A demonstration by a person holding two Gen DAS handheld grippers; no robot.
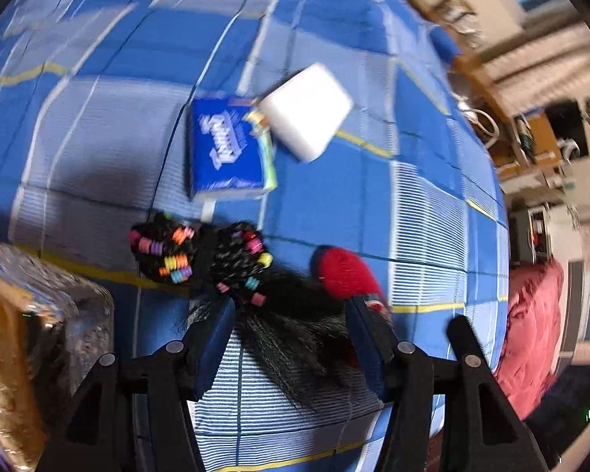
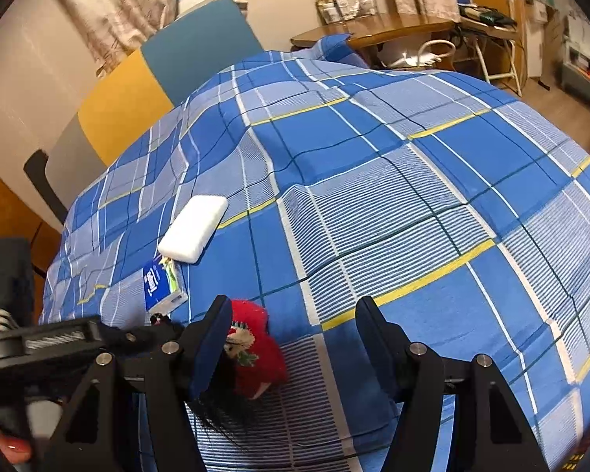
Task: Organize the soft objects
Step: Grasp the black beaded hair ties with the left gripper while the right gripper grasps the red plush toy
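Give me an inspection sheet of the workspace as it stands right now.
Surface: blue plaid bedspread, rumpled.
Job's things: black hair piece with coloured bands; red knitted item beside it; blue tissue pack touching white sponge block.
Clutter: shiny gold bag at the bed's edge.
Grippers: left gripper open, jaws astride the hair's loose end; right gripper open, red item at its left finger, nothing gripped.
Cables: nothing seen on the bed.
Surroundings: headboard, wooden desk, folding chair.

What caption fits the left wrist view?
Open left gripper over black hair and red hat, beside tissue pack and white block on checked bedspread.
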